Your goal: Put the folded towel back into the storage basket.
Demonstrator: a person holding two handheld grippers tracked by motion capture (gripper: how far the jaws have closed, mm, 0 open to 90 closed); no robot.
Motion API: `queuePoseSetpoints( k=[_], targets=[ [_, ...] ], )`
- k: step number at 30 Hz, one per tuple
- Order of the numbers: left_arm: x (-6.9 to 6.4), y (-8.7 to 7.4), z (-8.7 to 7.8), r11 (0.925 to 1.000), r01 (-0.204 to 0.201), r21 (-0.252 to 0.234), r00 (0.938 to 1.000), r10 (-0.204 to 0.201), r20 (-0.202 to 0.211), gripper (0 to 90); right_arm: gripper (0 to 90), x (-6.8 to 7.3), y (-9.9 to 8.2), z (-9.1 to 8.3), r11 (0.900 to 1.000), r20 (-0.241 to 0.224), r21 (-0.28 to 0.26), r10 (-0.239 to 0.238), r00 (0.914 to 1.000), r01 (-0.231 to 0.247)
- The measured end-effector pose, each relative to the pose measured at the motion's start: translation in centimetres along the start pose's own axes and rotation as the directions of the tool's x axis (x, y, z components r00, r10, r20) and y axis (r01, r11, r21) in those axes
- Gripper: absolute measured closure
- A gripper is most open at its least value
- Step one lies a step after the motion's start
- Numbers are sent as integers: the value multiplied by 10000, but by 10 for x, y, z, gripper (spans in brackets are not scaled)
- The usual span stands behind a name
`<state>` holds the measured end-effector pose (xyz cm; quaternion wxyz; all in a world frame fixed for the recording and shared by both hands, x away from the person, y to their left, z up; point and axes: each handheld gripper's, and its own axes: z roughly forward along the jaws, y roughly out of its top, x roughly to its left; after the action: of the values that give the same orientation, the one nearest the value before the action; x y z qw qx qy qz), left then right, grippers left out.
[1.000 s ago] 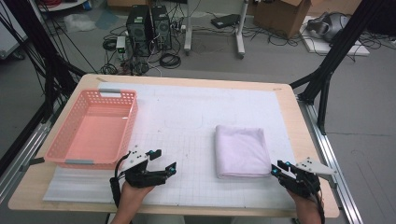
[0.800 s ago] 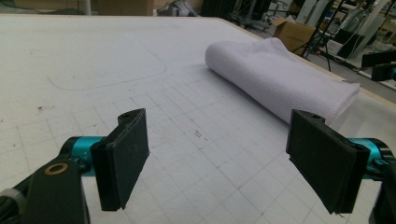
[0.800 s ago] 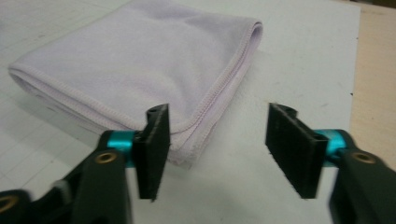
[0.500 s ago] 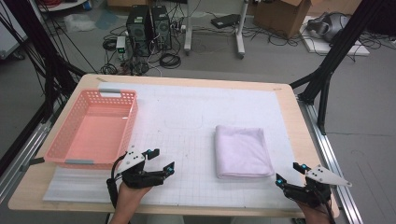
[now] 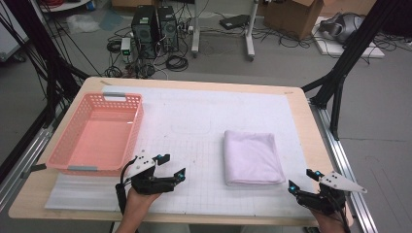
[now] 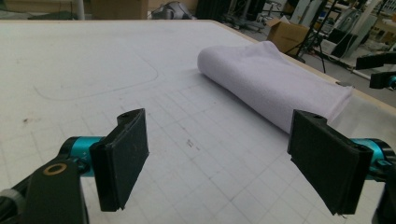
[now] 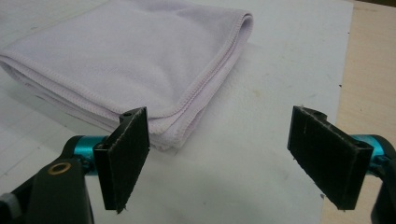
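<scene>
A folded pale lilac towel (image 5: 252,158) lies flat on the white mat, right of centre. My right gripper (image 5: 301,179) sits low at the near right, just off the towel's near right corner. In the right gripper view the towel (image 7: 116,60) lies ahead and to the left of my right gripper (image 7: 222,156). Its jaws have just been opening and stand wide, with only bare mat between them. My left gripper (image 5: 173,165) rests near the front edge, left of the towel. It (image 6: 224,154) is open over the grid, and the towel (image 6: 275,88) lies ahead to the right.
A salmon plastic basket (image 5: 137,128) with nothing in it stands at the left of the table. The white gridded mat (image 5: 194,111) covers most of the wooden top. Black frame legs, computers and cables stand on the floor beyond the far edge.
The right gripper's jaws have spread wider beside the towel's near right corner. Both hands have stayed almost where they were.
</scene>
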<state>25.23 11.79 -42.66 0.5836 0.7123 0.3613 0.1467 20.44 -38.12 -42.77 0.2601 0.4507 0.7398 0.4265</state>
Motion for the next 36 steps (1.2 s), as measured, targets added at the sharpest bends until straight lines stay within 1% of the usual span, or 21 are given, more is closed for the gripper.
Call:
queuePoseSetpoints(
  k=[1, 3, 5, 6, 7, 8, 9, 11, 13, 15, 16, 18, 21, 24, 25, 27, 29, 32, 34, 35, 36],
  targets=[
    [0, 3, 3, 10000, -38, 5, 10000, 38, 63, 205, 201, 0, 0, 1, 10000, -18, -22, -83, 10000, 83],
    [-1, 6, 9, 9994, -313, -155, 9995, 315, 75, 193, 201, 2, 0, 2, 9997, -3, 85, -242, 9997, 242],
    [-2, 9, 17, 9990, -428, -110, 9989, 430, 184, 190, 201, 3, 0, 4, 9994, -58, 129, -314, 9995, 314],
    [-2, 9, 17, 9990, -428, -110, 9989, 430, 184, 187, 201, 3, 0, 4, 9994, -66, 103, -317, 9995, 318],
    [-4, 11, 26, 9981, -614, 101, 9981, 613, 92, 187, 201, 3, 0, 4, 9994, -96, 105, -315, 9995, 316],
    [-4, 11, 26, 9981, -614, 101, 9981, 613, 92, 187, 201, 3, 0, 5, 9995, -107, 133, -274, 9996, 275],
    [-4, 15, 37, 9961, -456, 756, 9990, 456, 29, 187, 201, 3, 0, 5, 9996, -115, 127, -262, 9996, 263],
    [-3, 18, 47, 9948, -251, 985, 9997, 255, -19, 173, 201, 3, 1, 5, 9995, -131, 136, -278, 9995, 279],
    [-4, 21, 55, 9958, -223, 885, 9997, 230, -75, 171, 201, 1, 0, 6, 9995, -135, 96, -284, 9995, 286],
    [-5, 23, 62, 9971, -50, 754, 9999, 38, 163, 175, 201, 1, 0, 6, 9997, -160, 80, -246, 9996, 247],
    [-6, 23, 66, 9970, 24, 777, 9996, -46, 277, 174, 201, 0, -1, 6, 9997, -159, 86, -230, 9996, 232],
    [-9, 25, 74, 9946, -74, 1037, 9998, 55, 191, 175, 201, 0, -1, 6, 9998, -203, 50, -189, 9996, 190],
    [-16, 31, 87, 9938, -77, 1112, 9991, 29, 434, 175, 201, -1, 0, 7, 9997, -202, 113, -194, 9996, 197],
    [-23, 35, 102, 9913, -47, 1317, 9981, -35, 622, 175, 201, 0, 0, 8, 9997, -257, 112, -204, 9995, 207],
    [-25, 35, 107, 9898, -17, 1423, 9978, -78, 662, 179, 201, 0, 0, 8, 9997, -261, 110, -232, 9994, 235],
    [-29, 34, 117, 9855, -86, 1693, 9977, -28, 673, 181, 201, 0, 0, 9, 9996, -270, 111, -241, 9993, 244],
    [-34, 34, 126, 9827, -39, 1854, 9968, -110, 791, 181, 201, 0, 0, 8, 9998, -286, 115, -185, 9994, 188],
    [-40, 33, 138, 9773, -127, 2116, 9965, -50, 829, 181, 201, -1, 0, 8, 9998, -272, 80, -185, 9995, 187],
    [-43, 32, 146, 9741, -47, 2261, 9960, -157, 885, 183, 201, -1, 0, 8, 9998, -289, 51, -168, 9994, 170],
    [-44, 31, 150, 9710, -10, 2391, 9961, -201, 857, 183, 201, -1, 0, 8, 9999, -310, 28, -132, 9994, 132],
    [-46, 30, 154, 9652, -45, 2616, 9972, -151, 729, 183, 201, -1, 0, 8, 9998, -293, 74, -200, 9994, 202]
  ],
)
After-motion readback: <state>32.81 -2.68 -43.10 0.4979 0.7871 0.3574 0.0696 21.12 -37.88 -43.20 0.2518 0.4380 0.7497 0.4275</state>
